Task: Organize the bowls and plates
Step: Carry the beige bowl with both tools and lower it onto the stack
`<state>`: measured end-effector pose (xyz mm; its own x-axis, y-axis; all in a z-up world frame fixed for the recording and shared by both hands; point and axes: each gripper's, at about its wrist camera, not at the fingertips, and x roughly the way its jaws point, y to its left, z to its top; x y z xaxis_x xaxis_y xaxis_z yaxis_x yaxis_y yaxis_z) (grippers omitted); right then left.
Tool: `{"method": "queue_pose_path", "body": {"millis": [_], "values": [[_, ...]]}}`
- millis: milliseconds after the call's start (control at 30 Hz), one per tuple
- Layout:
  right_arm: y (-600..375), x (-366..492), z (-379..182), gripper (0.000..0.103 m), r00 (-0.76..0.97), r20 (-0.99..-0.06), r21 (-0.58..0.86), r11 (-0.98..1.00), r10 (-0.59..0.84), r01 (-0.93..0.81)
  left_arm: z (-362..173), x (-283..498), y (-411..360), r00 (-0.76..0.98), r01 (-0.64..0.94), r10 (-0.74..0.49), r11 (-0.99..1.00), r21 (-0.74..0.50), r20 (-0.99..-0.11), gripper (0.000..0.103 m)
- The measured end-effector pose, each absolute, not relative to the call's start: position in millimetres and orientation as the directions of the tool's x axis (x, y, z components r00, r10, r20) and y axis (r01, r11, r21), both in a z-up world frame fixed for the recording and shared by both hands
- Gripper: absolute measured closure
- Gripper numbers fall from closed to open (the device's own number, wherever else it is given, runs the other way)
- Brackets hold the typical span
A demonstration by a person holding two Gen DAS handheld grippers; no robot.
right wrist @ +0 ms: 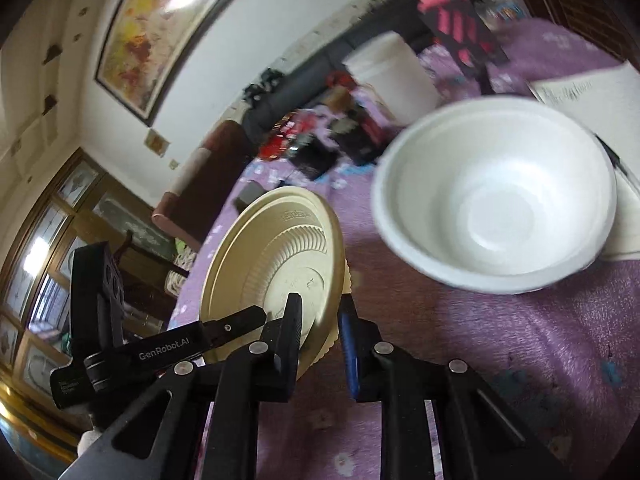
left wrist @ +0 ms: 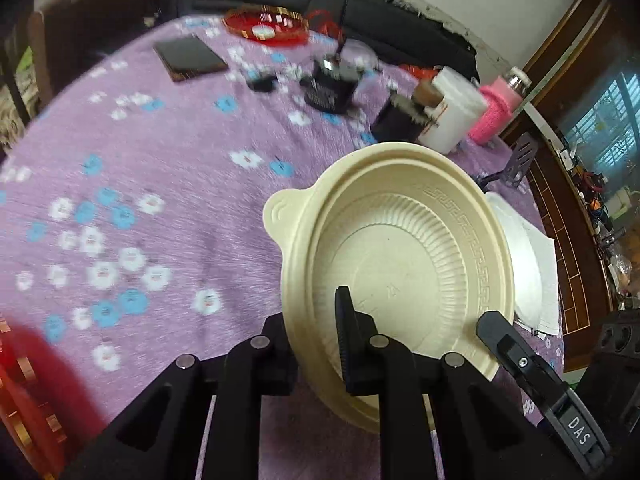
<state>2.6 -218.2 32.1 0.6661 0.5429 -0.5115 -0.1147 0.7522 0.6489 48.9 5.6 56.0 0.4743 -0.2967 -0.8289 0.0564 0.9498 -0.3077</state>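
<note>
A beige ribbed plate [left wrist: 400, 256] with a tab handle hangs tilted above the purple flowered tablecloth [left wrist: 168, 152]. My left gripper [left wrist: 310, 312] is shut on its near rim, one finger inside the dish and one behind it. In the right wrist view the same beige plate [right wrist: 276, 256] stands on edge, and my right gripper [right wrist: 320, 300] is shut on its rim. The left gripper's finger [right wrist: 240, 320] shows at the plate's left edge there. A white bowl [right wrist: 492, 196] sits upright on the cloth just to the right, showing as the white bowl [left wrist: 524, 264] behind the plate.
A sheet of paper [right wrist: 580, 96] lies under the white bowl. Further back stand a white tub [left wrist: 456, 112], a pink bottle [left wrist: 496, 112], dark boxes [left wrist: 330, 88], a black tablet [left wrist: 190, 58] and a red dish [left wrist: 266, 26]. A red box [left wrist: 28, 400] sits at the near left.
</note>
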Motion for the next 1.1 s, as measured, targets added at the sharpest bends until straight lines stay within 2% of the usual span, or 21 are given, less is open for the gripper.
{"method": "queue_pose_path", "body": {"millis": [200,400,667,833,1100], "values": [[-176.3,-23.0,58.3,0.082,0.647,-0.452,0.628,0.734,0.614,-0.258,101.9,-5.4,45.3,0.588,0.04,-0.215,0.97,-0.238,-0.78,0.088],[-102.1,-57.3,92.5,0.082,0.618,-0.432,0.551,0.735,0.657,-0.396,121.7,-62.0,111.8,0.659,-0.028,-0.161,0.971,-0.238,-0.735,0.088],[-19.0,-81.4,101.3,0.082,0.51,-0.471,0.535,0.693,0.72,-0.484,124.9,-117.0,197.3,0.688,-0.15,-0.077,0.958,-0.245,-0.721,0.087],[22.9,-91.6,97.3,0.082,0.469,-0.513,0.503,0.695,0.719,-0.514,116.0,-132.6,225.1,0.677,-0.206,-0.026,0.953,-0.224,-0.736,0.085],[47.5,-87.8,77.7,0.082,0.421,-0.574,0.51,0.709,0.702,-0.486,98.2,-142.9,247.6,0.646,-0.232,-0.039,0.941,-0.245,-0.763,0.079]]}}
